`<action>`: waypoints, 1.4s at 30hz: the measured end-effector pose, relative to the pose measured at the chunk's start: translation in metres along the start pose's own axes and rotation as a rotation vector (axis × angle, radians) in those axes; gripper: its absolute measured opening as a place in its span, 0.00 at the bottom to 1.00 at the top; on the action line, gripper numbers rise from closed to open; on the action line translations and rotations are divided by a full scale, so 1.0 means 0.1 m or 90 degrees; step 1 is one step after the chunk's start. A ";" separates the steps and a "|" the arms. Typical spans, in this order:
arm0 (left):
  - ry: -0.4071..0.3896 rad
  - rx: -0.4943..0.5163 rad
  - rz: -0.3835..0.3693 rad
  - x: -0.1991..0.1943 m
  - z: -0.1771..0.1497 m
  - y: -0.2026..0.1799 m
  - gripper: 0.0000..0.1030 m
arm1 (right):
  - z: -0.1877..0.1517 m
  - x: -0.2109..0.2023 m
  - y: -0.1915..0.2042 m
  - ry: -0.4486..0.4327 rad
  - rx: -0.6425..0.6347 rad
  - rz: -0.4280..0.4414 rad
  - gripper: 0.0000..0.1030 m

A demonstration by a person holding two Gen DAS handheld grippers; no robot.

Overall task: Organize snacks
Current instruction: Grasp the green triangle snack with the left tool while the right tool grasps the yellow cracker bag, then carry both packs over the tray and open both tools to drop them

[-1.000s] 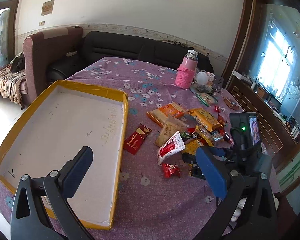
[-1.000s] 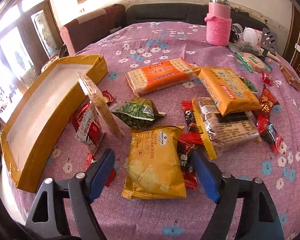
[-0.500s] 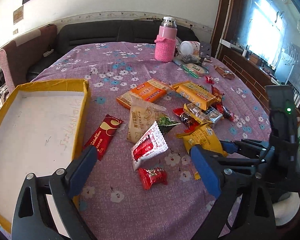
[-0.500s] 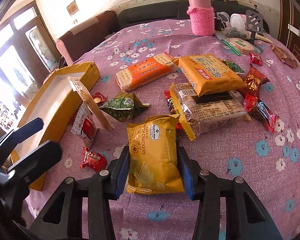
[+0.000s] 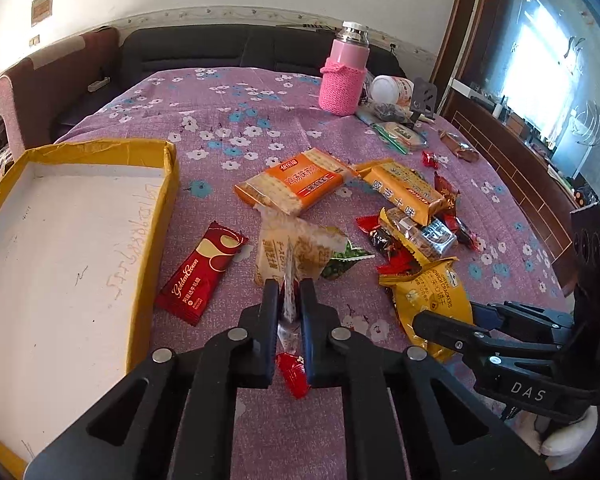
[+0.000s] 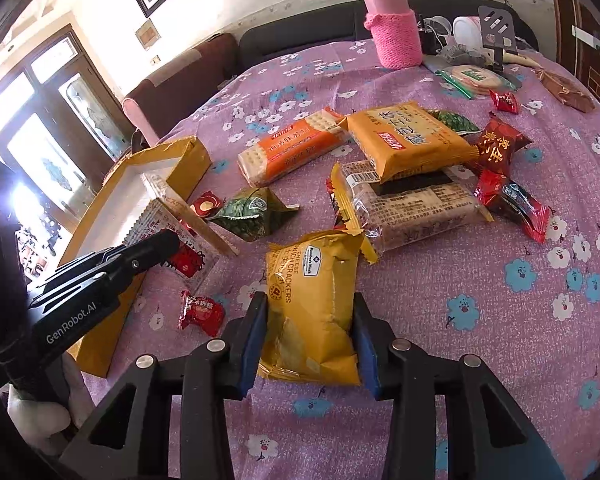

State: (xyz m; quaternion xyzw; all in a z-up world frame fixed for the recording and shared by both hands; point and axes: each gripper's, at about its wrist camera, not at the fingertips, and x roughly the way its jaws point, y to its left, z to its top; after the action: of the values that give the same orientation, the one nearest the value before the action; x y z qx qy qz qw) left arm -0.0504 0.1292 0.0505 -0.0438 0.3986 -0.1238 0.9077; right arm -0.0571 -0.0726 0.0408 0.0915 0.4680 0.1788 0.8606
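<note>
Both grippers are gripping a snack at this moment. The left gripper [image 5: 289, 300] is closing its fingers on the thin edge of a white and red sachet [image 6: 172, 236], which is standing upright between them, just beside the yellow box [image 5: 168, 200]. The right gripper [image 6: 310, 328] is squeezing the yellow cracker bag [image 6: 312, 304] from both sides, and the bag is bulging a little between the fingers. I cannot tell if the bag is already leaving the bench [image 6: 500, 320] or still lying on it.

The box is showing only its white bottom, so in my judgement the organizing is just starting and nothing is sorted yet. Almost all snacks are still lying on the purple flowered cloth: the dark red Golden Crown bar [image 5: 202, 274] near the box wall, the orange cracker pack [image 5: 296, 186], the yellow biscuit pack [image 6: 408, 140] resting on a clear wrapped pack [image 6: 416, 208], the green pyramid bag [image 6: 252, 212], and some small red candies [image 6: 200, 312]. More small packets are waiting near the pink bottle [image 5: 344, 76] at the far side.

The two held snacks probably are going into the box first, then many others are remaining.
</note>
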 end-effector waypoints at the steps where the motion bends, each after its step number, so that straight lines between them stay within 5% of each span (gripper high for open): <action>1: -0.004 -0.008 -0.004 -0.03 0.00 0.02 0.07 | -0.01 -0.02 0.01 -0.003 0.000 0.001 0.40; 15: -0.079 -0.126 -0.047 -0.73 -0.10 0.63 0.05 | 0.04 -0.45 0.53 -0.054 -0.058 0.025 0.40; 22: 0.009 -0.038 -0.071 -0.39 -0.19 0.28 0.32 | -0.01 -0.42 0.60 -0.044 -0.058 0.022 0.40; 26: 0.024 0.024 -0.063 -0.19 -0.03 0.01 0.54 | -0.08 -0.45 0.44 -0.038 -0.034 0.020 0.40; 31: 0.024 0.017 -0.069 0.19 0.26 -0.12 0.72 | -0.13 -0.51 0.16 -0.037 0.005 0.018 0.40; 36: 0.110 0.027 -0.010 0.72 0.32 -0.22 0.72 | -0.13 -0.54 0.00 -0.038 0.019 0.020 0.40; 38: 0.122 0.036 -0.005 0.78 0.26 -0.25 0.61 | -0.13 -0.54 -0.04 -0.036 0.021 0.022 0.40; 39: 0.126 0.036 -0.016 0.79 0.24 -0.26 0.41 | -0.13 -0.53 -0.05 -0.035 0.022 0.023 0.40; 42: 0.110 0.025 -0.021 0.72 0.23 -0.24 0.39 | -0.13 -0.50 -0.08 -0.031 0.025 0.028 0.40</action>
State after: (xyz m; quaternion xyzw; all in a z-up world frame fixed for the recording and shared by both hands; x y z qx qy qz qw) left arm 0.0085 0.0869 0.0194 -0.0217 0.4718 -0.1502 0.8686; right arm -0.0916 -0.0993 0.0696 0.1232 0.4484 0.1861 0.8655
